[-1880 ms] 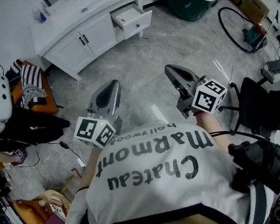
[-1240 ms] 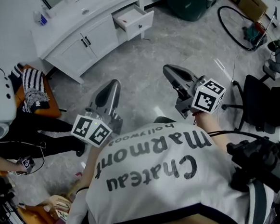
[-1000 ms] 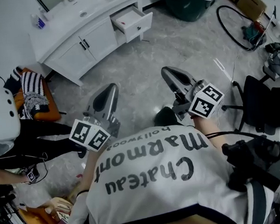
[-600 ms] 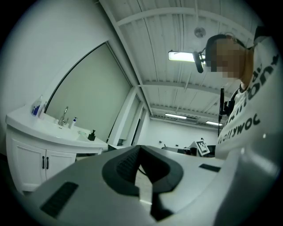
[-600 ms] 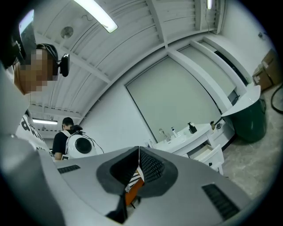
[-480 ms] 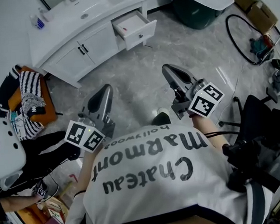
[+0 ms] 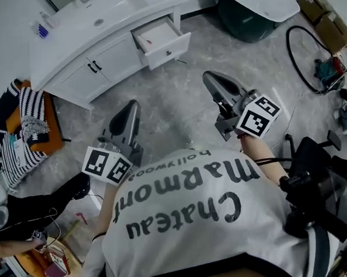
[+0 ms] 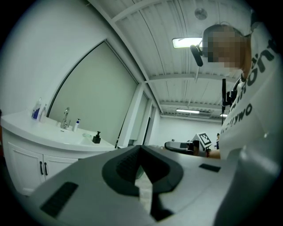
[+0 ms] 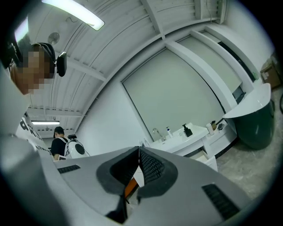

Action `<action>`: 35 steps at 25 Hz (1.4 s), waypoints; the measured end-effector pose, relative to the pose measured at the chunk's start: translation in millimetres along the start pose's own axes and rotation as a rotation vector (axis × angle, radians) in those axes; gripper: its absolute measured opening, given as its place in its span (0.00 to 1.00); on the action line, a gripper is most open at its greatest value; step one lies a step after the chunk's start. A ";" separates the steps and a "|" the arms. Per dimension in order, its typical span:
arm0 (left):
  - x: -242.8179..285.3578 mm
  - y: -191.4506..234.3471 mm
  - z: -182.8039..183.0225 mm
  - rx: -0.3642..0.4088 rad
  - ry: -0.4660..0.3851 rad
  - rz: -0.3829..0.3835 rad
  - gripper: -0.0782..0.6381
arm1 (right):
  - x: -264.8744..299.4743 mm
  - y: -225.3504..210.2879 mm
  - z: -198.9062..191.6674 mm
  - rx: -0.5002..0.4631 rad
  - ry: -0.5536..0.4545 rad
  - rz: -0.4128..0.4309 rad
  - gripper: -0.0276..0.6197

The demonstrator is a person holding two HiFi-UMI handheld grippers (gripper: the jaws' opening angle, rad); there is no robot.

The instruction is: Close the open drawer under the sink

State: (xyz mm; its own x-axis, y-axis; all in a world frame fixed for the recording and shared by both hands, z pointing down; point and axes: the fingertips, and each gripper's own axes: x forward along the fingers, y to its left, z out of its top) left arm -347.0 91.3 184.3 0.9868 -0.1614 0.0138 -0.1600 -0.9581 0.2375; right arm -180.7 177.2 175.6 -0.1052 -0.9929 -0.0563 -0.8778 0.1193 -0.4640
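The drawer (image 7: 161,39) stands pulled out from the right end of the white vanity (image 7: 110,14), at about twelve o'clock from the person and well apart from both tools. The left gripper (image 7: 132,106) points toward twelve, its jaws pressed together on nothing. The right gripper (image 7: 208,78) is likewise closed and empty and aims toward eleven, in line with the drawer. A dark green tub (image 7: 248,24) sits at one o'clock.
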 end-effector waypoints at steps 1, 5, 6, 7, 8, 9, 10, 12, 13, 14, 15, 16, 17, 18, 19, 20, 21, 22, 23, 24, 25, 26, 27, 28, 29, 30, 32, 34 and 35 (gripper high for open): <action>5.0 1.3 -0.6 -0.002 -0.002 0.009 0.12 | 1.3 -5.1 1.7 -0.006 0.010 0.003 0.06; 5.3 5.7 -6.7 -0.011 -0.016 0.036 0.12 | 4.7 -8.9 -4.0 -0.028 0.040 0.015 0.06; 6.3 5.9 -7.9 -0.011 -0.018 0.044 0.12 | 5.6 -10.7 -4.3 -0.031 0.046 0.019 0.06; 8.4 6.0 -9.0 -0.013 -0.019 0.056 0.12 | 6.2 -13.5 -3.7 -0.034 0.052 0.024 0.06; 10.7 6.4 -10.2 -0.017 -0.020 0.070 0.12 | 6.7 -16.9 -2.7 -0.037 0.058 0.027 0.06; 12.9 7.2 -11.2 -0.024 -0.023 0.088 0.12 | 6.8 -20.6 -1.7 -0.037 0.064 0.030 0.06; 15.6 7.9 -12.1 -0.033 -0.026 0.107 0.12 | 6.2 -25.0 -0.5 -0.037 0.070 0.031 0.06; 26.6 7.3 -14.6 -0.051 -0.027 0.141 0.12 | 2.6 -38.8 4.2 -0.036 0.080 0.031 0.06; 34.2 5.7 -16.2 -0.057 -0.022 0.151 0.12 | 0.0 -47.1 7.2 -0.036 0.084 0.031 0.06; 41.5 3.7 -17.7 -0.061 -0.017 0.156 0.12 | -2.3 -54.3 9.5 -0.037 0.088 0.031 0.06; 47.3 1.8 -18.9 -0.061 -0.011 0.157 0.12 | -4.2 -59.8 10.9 -0.039 0.094 0.031 0.06; 51.5 0.3 -19.7 -0.059 -0.007 0.157 0.12 | -5.6 -63.7 11.5 -0.041 0.099 0.030 0.06; 54.5 -1.0 -20.0 -0.055 -0.004 0.156 0.12 | -6.6 -66.3 11.7 -0.043 0.104 0.029 0.06; 56.6 -2.3 -19.7 -0.051 -0.002 0.156 0.12 | -7.6 -68.4 11.7 -0.044 0.108 0.027 0.06; 58.2 -3.7 -19.2 -0.047 -0.002 0.157 0.12 | -8.6 -70.2 11.7 -0.044 0.110 0.025 0.06; 59.5 -4.9 -18.5 -0.040 -0.003 0.160 0.12 | -9.8 -72.4 11.7 -0.042 0.112 0.023 0.06; 60.6 -5.8 -17.9 -0.030 -0.005 0.165 0.12 | -11.1 -74.9 11.8 -0.039 0.112 0.020 0.06; 61.8 -6.5 -17.6 -0.021 -0.007 0.172 0.12 | -12.5 -77.7 12.1 -0.036 0.111 0.018 0.06; 62.9 -7.2 -17.3 -0.015 -0.008 0.179 0.12 | -13.8 -80.5 12.5 -0.034 0.110 0.015 0.06; 63.8 -7.7 -17.3 -0.014 -0.009 0.185 0.12 | -14.8 -83.0 12.7 -0.032 0.110 0.014 0.06; 64.6 -7.9 -17.4 -0.016 -0.010 0.188 0.12 | -15.5 -85.0 12.8 -0.030 0.109 0.015 0.06; 65.5 -7.8 -17.7 -0.017 -0.012 0.189 0.12 | -15.9 -86.7 12.9 -0.028 0.108 0.017 0.06; 66.5 -7.5 -18.1 -0.018 -0.014 0.187 0.12 | -16.2 -88.2 12.9 -0.027 0.107 0.020 0.06; 67.9 -7.5 -18.6 -0.020 -0.016 0.184 0.12 | -16.6 -89.6 13.1 -0.027 0.105 0.024 0.06; 69.6 -7.9 -18.7 -0.023 -0.017 0.183 0.12 | -17.3 -90.7 13.4 -0.026 0.105 0.028 0.06; 71.5 -8.8 -18.5 -0.026 -0.016 0.185 0.12 | -18.3 -91.4 13.8 -0.023 0.105 0.032 0.06; 76.2 -11.5 -17.3 -0.020 -0.013 0.184 0.12 | -20.5 -93.0 14.3 -0.014 0.107 0.036 0.06; 80.9 -13.0 -15.5 -0.005 -0.008 0.185 0.12 | -21.9 -94.9 13.1 -0.005 0.112 0.040 0.06; 82.9 -12.8 -14.9 0.005 -0.005 0.184 0.12 | -22.3 -95.4 11.8 0.000 0.117 0.041 0.06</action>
State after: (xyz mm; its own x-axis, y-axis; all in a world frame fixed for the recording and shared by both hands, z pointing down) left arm -262.8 93.7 197.0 0.9407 -0.3354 0.0518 -0.3381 -0.9135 0.2262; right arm -89.2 188.0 210.7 -0.1952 -0.9804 0.0284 -0.8716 0.1601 -0.4634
